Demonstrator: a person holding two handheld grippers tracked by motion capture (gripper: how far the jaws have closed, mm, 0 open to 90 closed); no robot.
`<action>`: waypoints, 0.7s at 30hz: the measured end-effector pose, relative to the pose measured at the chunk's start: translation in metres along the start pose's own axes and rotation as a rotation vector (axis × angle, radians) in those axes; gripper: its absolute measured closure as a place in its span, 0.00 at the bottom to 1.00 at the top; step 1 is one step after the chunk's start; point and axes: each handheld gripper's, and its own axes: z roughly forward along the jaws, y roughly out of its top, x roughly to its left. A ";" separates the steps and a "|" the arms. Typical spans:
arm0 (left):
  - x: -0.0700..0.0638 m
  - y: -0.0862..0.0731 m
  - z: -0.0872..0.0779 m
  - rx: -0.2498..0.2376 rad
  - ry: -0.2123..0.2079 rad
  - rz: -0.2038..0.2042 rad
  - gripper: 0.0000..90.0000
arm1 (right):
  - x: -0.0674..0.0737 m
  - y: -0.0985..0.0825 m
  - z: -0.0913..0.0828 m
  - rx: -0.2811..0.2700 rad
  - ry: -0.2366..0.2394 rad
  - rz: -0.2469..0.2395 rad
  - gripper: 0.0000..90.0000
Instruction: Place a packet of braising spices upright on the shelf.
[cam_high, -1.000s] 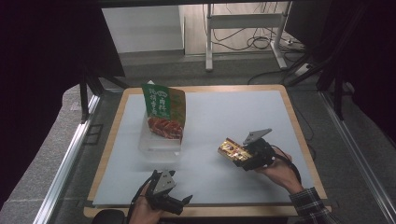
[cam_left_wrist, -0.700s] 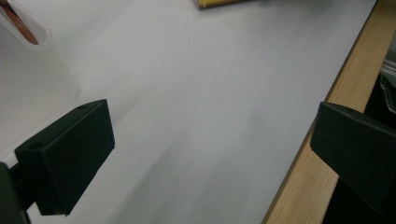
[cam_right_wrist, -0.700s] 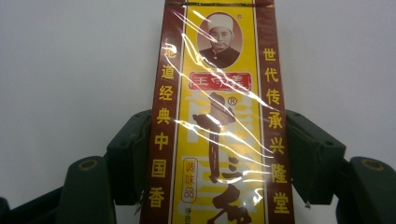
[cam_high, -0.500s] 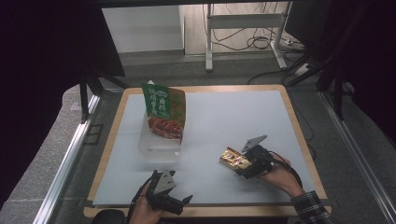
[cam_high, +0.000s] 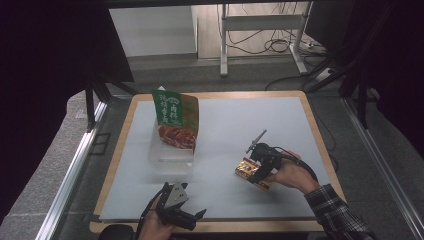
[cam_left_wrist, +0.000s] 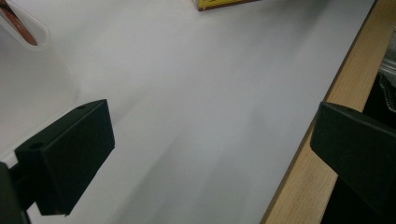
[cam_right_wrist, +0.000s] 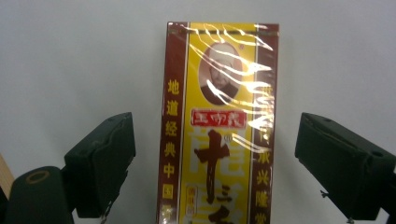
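A yellow and dark red box (cam_right_wrist: 219, 126) with Chinese print lies flat on the white table top (cam_right_wrist: 70, 56). My right gripper (cam_right_wrist: 215, 128) straddles it, and its jaws have just been opening: a gap shows on each side of the box, so the pads are off it. In the high view that gripper (cam_high: 256, 169) sits at the front right over the box (cam_high: 247, 171). My left gripper (cam_high: 192, 216) rests open near the front edge with nothing in it; its own view has the left gripper (cam_left_wrist: 210, 116) over bare table.
A green snack pouch (cam_high: 176, 117) stands upright in a clear plastic container (cam_high: 167, 159) left of centre. The table's wooden rim (cam_left_wrist: 308, 186) runs close beside the left gripper. A corner of the box (cam_left_wrist: 224, 3) and the container's wall (cam_left_wrist: 28, 79) show ahead of it.
The right hand has turned and shifted slightly toward the front edge with the box, which now lies a little nearer. The left gripper has not moved.
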 end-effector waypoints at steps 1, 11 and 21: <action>0.000 0.000 0.000 0.001 0.000 0.001 0.00 | 0.000 0.004 0.001 0.016 -0.004 0.000 0.14; 0.000 0.000 0.000 -0.001 -0.004 -0.002 0.00 | -0.003 0.040 0.019 0.151 -0.013 -0.027 0.19; 0.000 0.000 0.000 0.001 -0.007 0.000 0.00 | -0.004 0.052 0.035 0.220 -0.016 -0.033 0.24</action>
